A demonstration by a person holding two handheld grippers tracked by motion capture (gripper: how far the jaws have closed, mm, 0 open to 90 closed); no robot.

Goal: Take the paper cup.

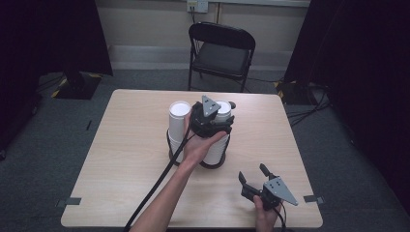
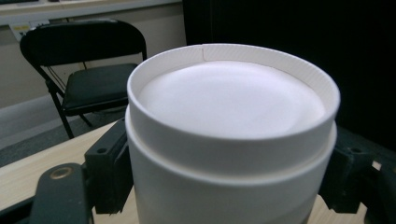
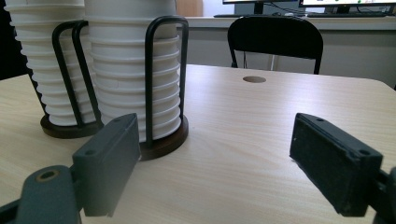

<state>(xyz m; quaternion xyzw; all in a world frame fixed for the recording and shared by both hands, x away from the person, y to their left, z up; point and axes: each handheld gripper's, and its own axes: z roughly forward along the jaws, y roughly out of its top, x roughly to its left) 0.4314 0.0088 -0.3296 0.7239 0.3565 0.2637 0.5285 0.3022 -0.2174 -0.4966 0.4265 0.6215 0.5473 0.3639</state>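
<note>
Two stacks of upturned white paper cups stand in black wire holders at mid-table: a left stack [image 1: 179, 116] [image 3: 39, 60] and a right stack [image 1: 218, 149] [image 3: 133, 70]. My left gripper [image 1: 215, 118] reaches over the right stack, and its jaws press on both sides of the top cup [image 1: 224, 110] [image 2: 231, 98]. A person's hand wraps around the gripper body. My right gripper [image 1: 255, 175] [image 3: 219, 158] hovers near the table's front right corner. It is open, nothing lies between its fingers [image 3: 109, 158], and it faces the stacks.
The wooden table [image 1: 130, 159] has a round hole [image 3: 254, 79] behind the stacks. A black folding chair [image 1: 221, 50] stands beyond the far edge. Dark curtains hang at both sides. The left gripper's cable [image 1: 154, 186] crosses the table front.
</note>
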